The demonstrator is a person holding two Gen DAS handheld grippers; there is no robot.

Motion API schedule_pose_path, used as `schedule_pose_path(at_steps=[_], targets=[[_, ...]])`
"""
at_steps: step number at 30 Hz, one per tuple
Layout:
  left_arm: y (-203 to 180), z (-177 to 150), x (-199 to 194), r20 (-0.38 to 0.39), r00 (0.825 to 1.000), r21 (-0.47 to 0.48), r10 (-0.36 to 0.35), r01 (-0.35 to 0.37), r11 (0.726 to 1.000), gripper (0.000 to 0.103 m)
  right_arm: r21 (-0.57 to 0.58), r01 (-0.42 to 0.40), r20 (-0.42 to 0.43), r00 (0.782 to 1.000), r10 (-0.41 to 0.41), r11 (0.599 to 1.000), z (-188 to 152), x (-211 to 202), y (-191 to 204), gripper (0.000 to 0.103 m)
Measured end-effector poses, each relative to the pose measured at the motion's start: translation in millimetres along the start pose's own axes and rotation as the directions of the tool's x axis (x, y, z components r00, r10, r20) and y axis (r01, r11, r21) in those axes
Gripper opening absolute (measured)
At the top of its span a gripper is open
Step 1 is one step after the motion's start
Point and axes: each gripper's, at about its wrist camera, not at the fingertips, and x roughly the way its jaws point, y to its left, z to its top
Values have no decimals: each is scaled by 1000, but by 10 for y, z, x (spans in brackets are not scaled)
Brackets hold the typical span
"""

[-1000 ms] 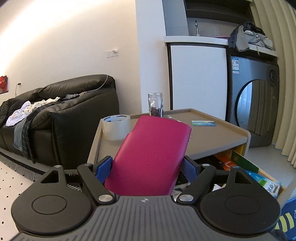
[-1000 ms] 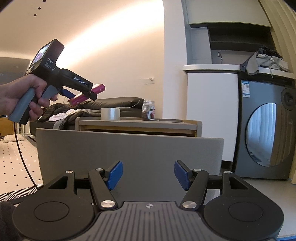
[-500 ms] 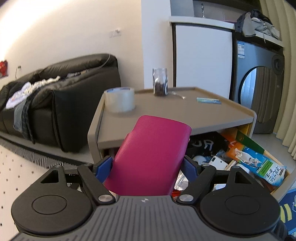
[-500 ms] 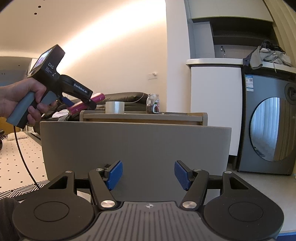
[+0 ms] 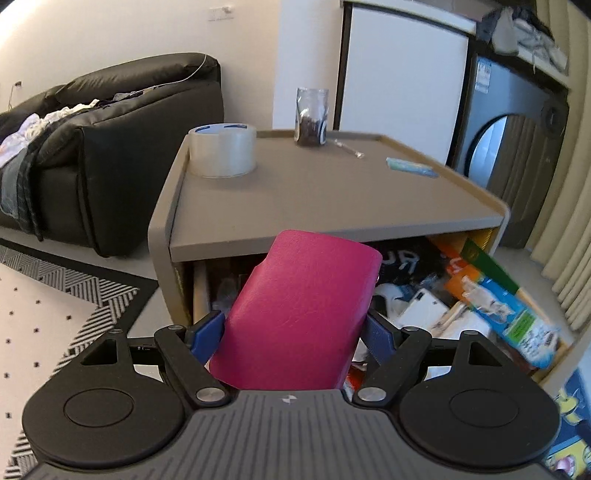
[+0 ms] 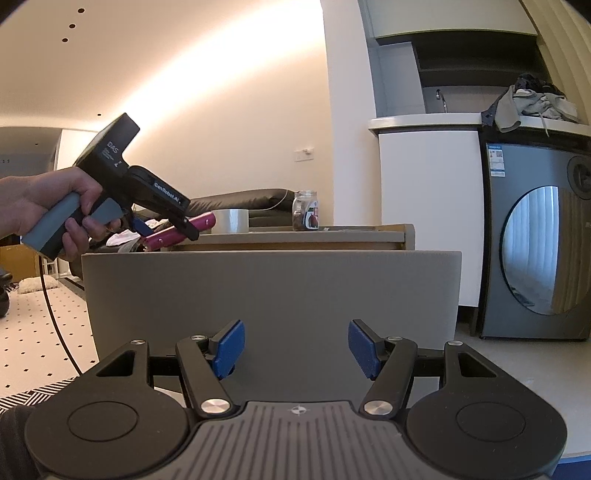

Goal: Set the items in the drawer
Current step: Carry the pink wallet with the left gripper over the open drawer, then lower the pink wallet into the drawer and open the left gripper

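Wallet (image 5: pixel 301 314) sat clamped in your left gripper (image 5: pixel 295 328) above the open drawer (image 5: pixel 443 306), while your right gripper (image 6: pixel 295 345) stood wide and empty

A black leather sofa (image 5: pixel 110 122) lines the cream wall (image 5: pixel 129 33); right of it stands a grey washing machine (image 6: pixel 535 240), beside a white cabinet (image 6: pixel 428 221).

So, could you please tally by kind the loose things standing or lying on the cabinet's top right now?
Tape roll: 1
Glass jar: 1
Flat blue-green packet: 1
Small thin clear item, too blurred to name: 1
Total: 4
The pink case is not counted; the left tool holds it.
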Motion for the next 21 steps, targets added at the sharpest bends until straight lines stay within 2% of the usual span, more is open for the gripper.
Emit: schedule_pose_path(at_steps=[21], targets=[[-201, 113, 327, -171, 985, 149, 30, -5, 989, 82, 26, -5, -14, 1000, 6, 1000, -68, 36, -31, 66]])
